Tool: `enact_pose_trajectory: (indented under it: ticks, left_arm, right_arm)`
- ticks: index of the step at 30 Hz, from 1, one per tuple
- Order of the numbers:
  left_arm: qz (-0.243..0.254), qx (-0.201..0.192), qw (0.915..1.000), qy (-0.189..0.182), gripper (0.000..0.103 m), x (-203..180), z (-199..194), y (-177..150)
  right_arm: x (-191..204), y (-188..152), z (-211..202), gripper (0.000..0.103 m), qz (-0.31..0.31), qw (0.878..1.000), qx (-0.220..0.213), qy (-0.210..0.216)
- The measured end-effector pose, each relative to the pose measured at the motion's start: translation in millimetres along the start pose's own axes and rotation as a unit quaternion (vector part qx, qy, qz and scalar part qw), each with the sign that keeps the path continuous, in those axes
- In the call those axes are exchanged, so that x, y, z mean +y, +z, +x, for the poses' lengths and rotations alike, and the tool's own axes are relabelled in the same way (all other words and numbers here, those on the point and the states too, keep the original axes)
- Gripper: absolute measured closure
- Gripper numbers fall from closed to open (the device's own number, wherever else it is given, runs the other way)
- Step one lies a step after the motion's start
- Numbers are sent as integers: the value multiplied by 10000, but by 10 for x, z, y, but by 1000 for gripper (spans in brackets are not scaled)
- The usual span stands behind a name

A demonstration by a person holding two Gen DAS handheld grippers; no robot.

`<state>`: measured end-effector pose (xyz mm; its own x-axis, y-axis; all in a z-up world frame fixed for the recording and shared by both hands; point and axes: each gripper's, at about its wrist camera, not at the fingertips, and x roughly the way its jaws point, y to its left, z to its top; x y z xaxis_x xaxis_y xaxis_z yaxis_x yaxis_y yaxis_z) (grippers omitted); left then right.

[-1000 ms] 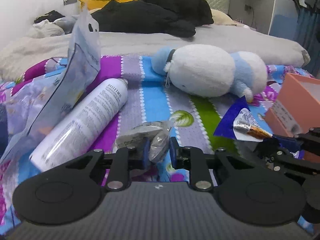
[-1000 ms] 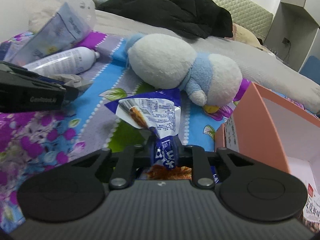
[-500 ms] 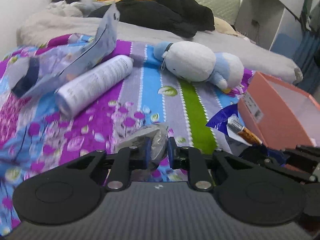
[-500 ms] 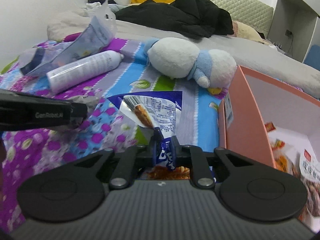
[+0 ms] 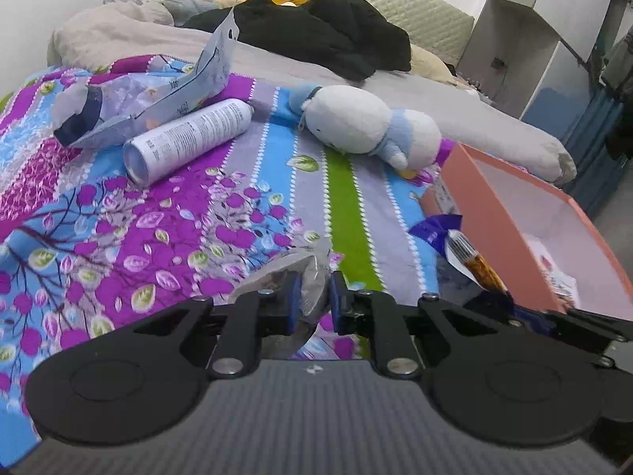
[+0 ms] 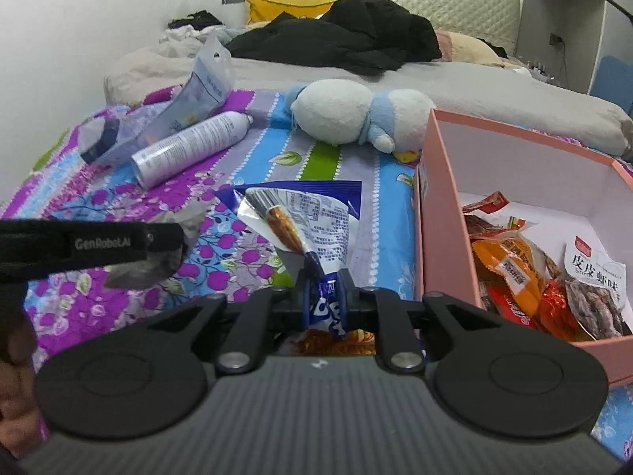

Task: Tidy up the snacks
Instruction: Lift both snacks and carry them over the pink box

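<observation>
Your right gripper [image 6: 325,301] is clamped on the crumpled lower end of the blue snack packet [image 6: 312,217], held above the bedspread just left of the pink box [image 6: 443,213], while your left gripper [image 5: 312,301] pinches a clear, silvery wrapper [image 5: 292,273], contents probably light, though the blur hides them. Both are thin, crinkly film: weightless, floppy, slippery, so keep hold near the bunched ends. The box wall is stiff and close; lift over its rim, where open room remains behind the snacks already inside.

White wall [image 6: 99,19], quilted headboard [image 6: 455,0], bed w/ grey sheet [image 5: 455,118].
</observation>
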<state>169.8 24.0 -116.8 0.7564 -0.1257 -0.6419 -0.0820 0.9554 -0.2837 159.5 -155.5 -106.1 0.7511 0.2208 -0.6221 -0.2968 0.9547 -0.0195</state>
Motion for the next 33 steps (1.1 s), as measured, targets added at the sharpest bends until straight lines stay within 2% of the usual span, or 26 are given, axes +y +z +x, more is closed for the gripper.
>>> enact_pose_trajectory:
  ticks: [2, 13, 24, 33]
  left_arm:
    - [-1, -20, 9999, -111, 85, -52, -119, -11]
    - [87, -343, 9992, -188, 86, -256, -634, 63]
    - [397, -614, 9929, -942, 86, -724, -884, 238]
    - [684, -522, 9853, -1477, 86, -1246, -880, 207]
  right_arm:
    - [-7, 22, -88, 86, 80, 9999, -44, 81]
    - [-54, 258, -625, 86, 221, 9979, -543, 268]
    - [-372, 304, -1042, 86, 280, 9959, -860, -18]
    - [-772, 195, -1230, 86, 626, 9928, -965, -330]
